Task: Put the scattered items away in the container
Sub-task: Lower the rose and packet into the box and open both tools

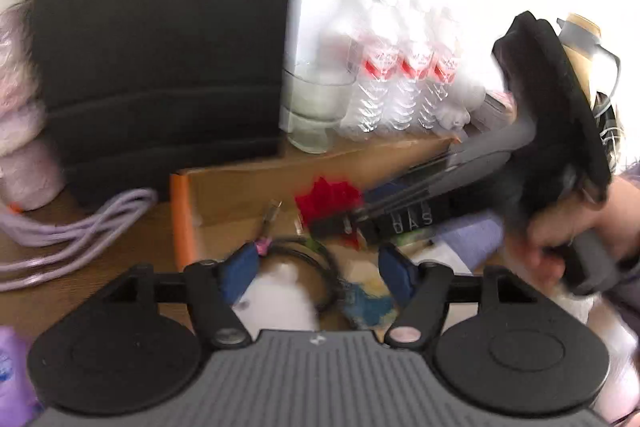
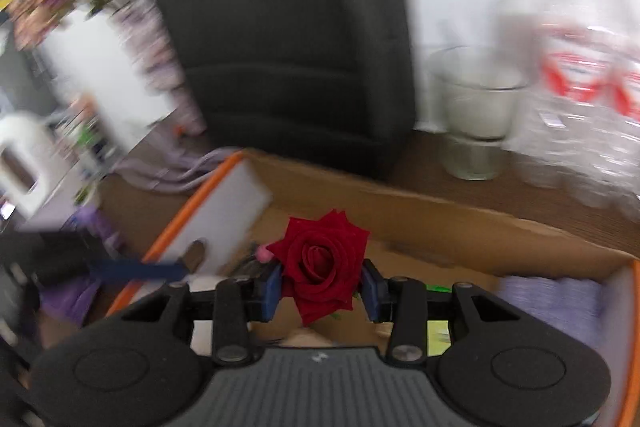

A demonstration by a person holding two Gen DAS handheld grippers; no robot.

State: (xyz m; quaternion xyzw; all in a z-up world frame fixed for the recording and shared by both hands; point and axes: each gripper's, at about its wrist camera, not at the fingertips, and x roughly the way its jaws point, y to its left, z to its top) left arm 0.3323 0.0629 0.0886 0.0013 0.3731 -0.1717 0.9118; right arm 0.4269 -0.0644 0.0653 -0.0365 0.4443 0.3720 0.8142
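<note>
Rose over the box

My right claw [image 2: 322, 293] grips a red rose [image 2: 320, 263] above the cardboard box [image 2: 440, 227]; my left claw [image 1: 318, 273] gapes empty. A purple cable [image 1: 76, 231] remains on the desk [image 1: 136, 251] beside it.

Cardboard box [image 2: 440, 223] on counter [image 2: 520, 187], open top. Chair back [image 2: 280, 27] behind box, beyond counter's far edge. Glass [image 2: 476, 115] on counter behind box's far wall, just right of chair back; water bottles [image 1: 400, 83] right of glass, close together. Coiled cable [image 1: 72, 227] on counter left of box. Rose [image 2: 320, 263] between pads of right claw [image 2: 322, 291], above box interior. Left claw [image 1: 320, 275] over box's near part; black cord [image 1: 316, 259] and small blurred items in box below.
</note>
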